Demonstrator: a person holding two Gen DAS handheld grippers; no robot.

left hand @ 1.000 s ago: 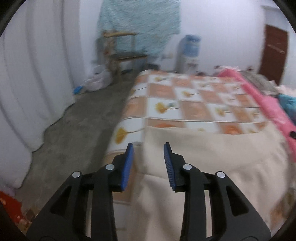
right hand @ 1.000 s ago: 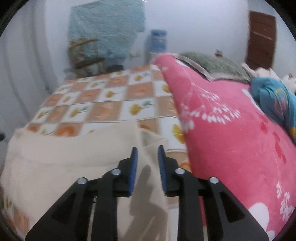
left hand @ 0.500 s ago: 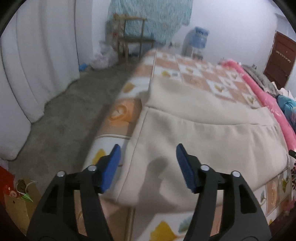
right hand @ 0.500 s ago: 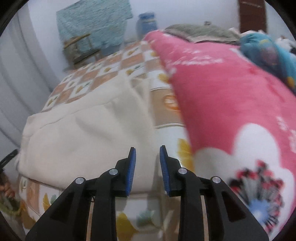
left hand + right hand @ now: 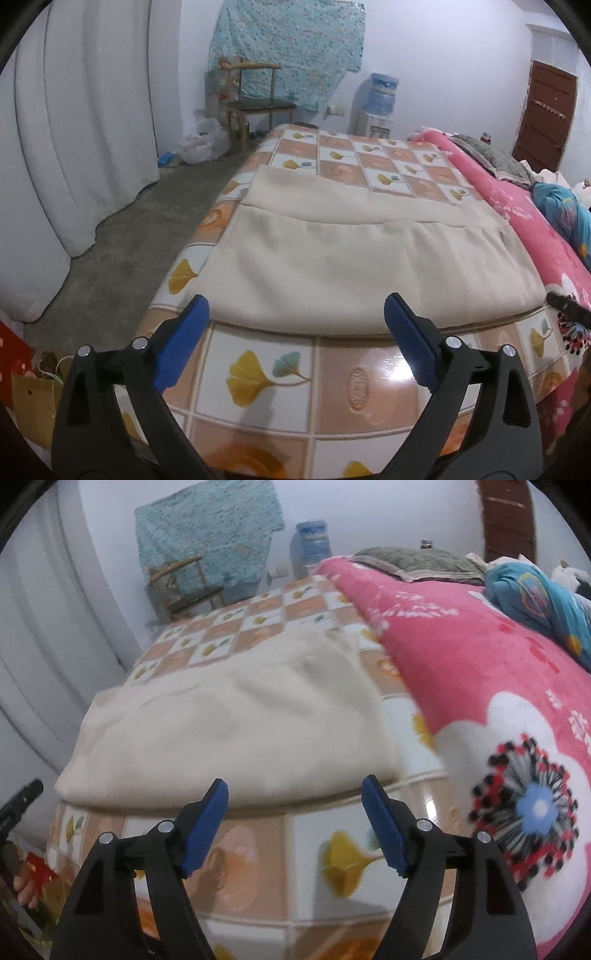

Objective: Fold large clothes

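A large cream cloth [image 5: 362,258] lies folded over itself on the checked bed cover [image 5: 332,373], its folded edge near the bed's front. My left gripper [image 5: 297,306] hovers just in front of that edge, jaws opening wide, nothing between them. In the right wrist view the same cream cloth [image 5: 236,716] lies ahead. My right gripper [image 5: 295,788] is back from its near edge, jaws opening, nothing between them either. The right gripper's black tip [image 5: 567,306] shows at the right edge of the left wrist view.
A pink floral blanket [image 5: 480,686] covers the bed's right side, with a blue bundle [image 5: 535,594] and a grey cloth [image 5: 413,559] further back. White curtains [image 5: 74,147], bare floor [image 5: 110,266], a chair [image 5: 255,103] and a water dispenser [image 5: 380,103] lie left and beyond. Bags [image 5: 33,391] stand lower left.
Both grippers have pulled back from the cloth toward the bed's front edge and opened wide. The cream cloth now lies folded on the bed, free of both.
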